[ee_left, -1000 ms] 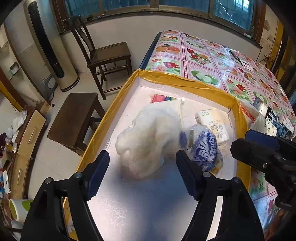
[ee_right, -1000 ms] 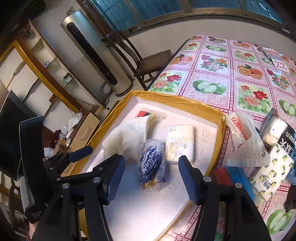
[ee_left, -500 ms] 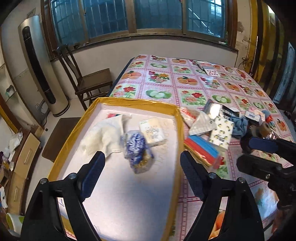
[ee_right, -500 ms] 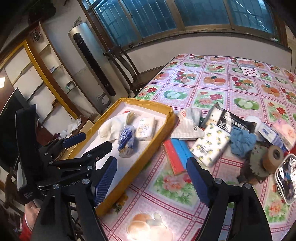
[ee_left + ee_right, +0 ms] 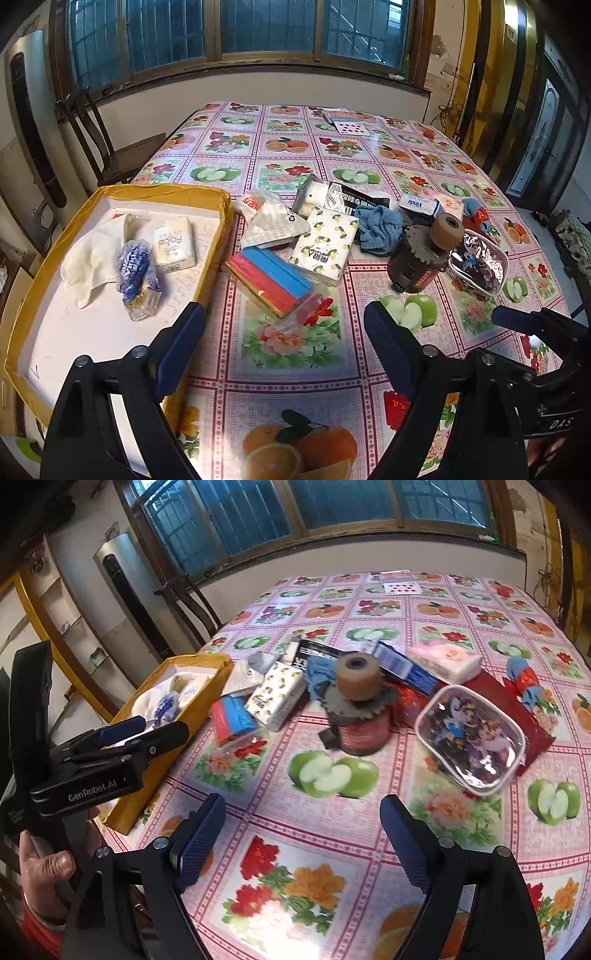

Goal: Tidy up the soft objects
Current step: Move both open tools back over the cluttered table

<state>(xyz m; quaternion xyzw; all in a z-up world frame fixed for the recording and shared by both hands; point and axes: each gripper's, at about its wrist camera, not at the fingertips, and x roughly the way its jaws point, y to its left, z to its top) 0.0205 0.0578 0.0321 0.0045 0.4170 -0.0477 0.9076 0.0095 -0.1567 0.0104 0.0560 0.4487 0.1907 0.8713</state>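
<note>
The yellow-rimmed tray (image 5: pixel 218 236) on my left already holds a white cloth (image 5: pixel 88 258). Both my grippers, left (image 5: pixel 284 336) and right (image 5: pixel 303 834), hang spread and empty. The blue rag (image 5: pixel 380 229) in the clutter looks next; I should pinch its bunched middle.

Right gripper (image 5: pixel 301 840) held above floral tabletop (image 5: pixel 369 812), jaws spread wide and empty. Ahead: clear cartoon-print pouch (image 5: pixel 471 740), tape roll (image 5: pixel 357 677) atop toothed disc, lemon-print tissue pack (image 5: pixel 277 696). At left, left gripper (image 5: pixel 122 734) beside yellow-rimmed tray (image 5: pixel 199 701).
</note>
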